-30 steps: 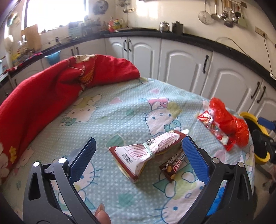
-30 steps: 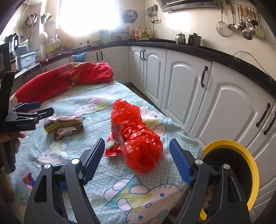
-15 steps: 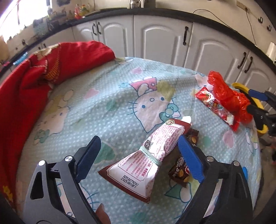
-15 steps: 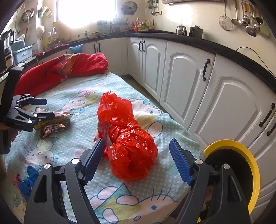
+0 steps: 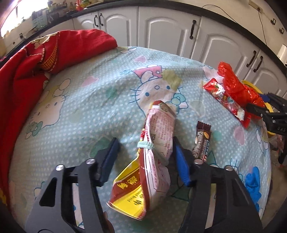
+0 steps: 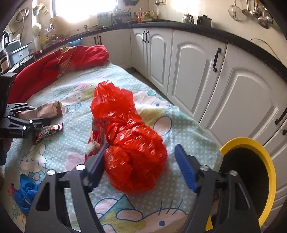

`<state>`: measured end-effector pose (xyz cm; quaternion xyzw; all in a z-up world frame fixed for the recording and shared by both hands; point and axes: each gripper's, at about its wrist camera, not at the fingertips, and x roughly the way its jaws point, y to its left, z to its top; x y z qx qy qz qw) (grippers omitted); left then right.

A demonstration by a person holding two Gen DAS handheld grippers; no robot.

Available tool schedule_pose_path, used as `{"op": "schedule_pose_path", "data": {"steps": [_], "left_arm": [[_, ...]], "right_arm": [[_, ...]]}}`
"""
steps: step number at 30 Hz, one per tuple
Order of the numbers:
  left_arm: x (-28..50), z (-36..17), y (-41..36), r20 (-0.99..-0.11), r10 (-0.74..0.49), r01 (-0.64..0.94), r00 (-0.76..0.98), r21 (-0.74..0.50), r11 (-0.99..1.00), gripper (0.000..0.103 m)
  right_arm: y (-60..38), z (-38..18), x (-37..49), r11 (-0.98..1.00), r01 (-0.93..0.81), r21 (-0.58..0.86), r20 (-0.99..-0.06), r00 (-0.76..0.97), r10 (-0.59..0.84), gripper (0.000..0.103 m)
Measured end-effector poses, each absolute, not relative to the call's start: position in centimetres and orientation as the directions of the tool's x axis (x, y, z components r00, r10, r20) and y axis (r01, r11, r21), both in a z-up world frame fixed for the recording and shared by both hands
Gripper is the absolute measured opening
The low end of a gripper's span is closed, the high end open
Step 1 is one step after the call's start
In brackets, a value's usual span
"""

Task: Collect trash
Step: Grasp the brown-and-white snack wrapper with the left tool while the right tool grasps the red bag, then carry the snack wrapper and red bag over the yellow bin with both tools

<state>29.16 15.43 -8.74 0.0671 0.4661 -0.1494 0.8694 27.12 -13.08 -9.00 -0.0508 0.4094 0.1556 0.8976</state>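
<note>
On the bed's Hello Kitty sheet [image 5: 100, 111], left tongs [image 5: 145, 154] stand apart, straddling a crumpled red-and-yellow snack bag [image 5: 154, 161]; right pad touching it. Brown candy wrapper [image 5: 201, 143] just beside. Near the bed's edge, right tongs [image 6: 140, 161] gape around a knotted red plastic bag [image 6: 131, 143]. Yellow-rimmed bin [image 6: 269, 172] beyond that edge.

Bright daylight, window [image 6: 86, 9] blown out, fisheye-warped edges, slight blur.

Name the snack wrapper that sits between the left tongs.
The large pink-and-white snack bag, banded at its middle, with a yellow-and-red front. The brown chocolate bar wrapper lies outside the left tongs, and the red wrapper lies farther off.
</note>
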Motion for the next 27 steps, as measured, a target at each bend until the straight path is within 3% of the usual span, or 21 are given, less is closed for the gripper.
{"op": "schedule_pose_path", "data": {"steps": [4, 14, 27], "left_arm": [[28.8, -8.4, 16.2, -0.826, -0.183, 0.289, 0.533, -0.025, 0.957, 0.023], [27.6, -8.3, 16.5, -0.812, -0.167, 0.231, 0.559, -0.041, 0.972, 0.023], [25.4, -7.3, 16.4, -0.793, -0.16, 0.171, 0.588, -0.071, 0.983, 0.022]], "right_arm": [[-12.9, -9.8, 27.0, 0.941, -0.335, 0.043, -0.767, 0.593, 0.246, 0.045], [-13.1, -9.9, 25.9, 0.932, -0.36, 0.032, -0.751, 0.607, 0.26, 0.024], [-14.1, -8.3, 24.4, 0.935, -0.353, 0.03, -0.717, 0.644, 0.266, 0.021]]}}
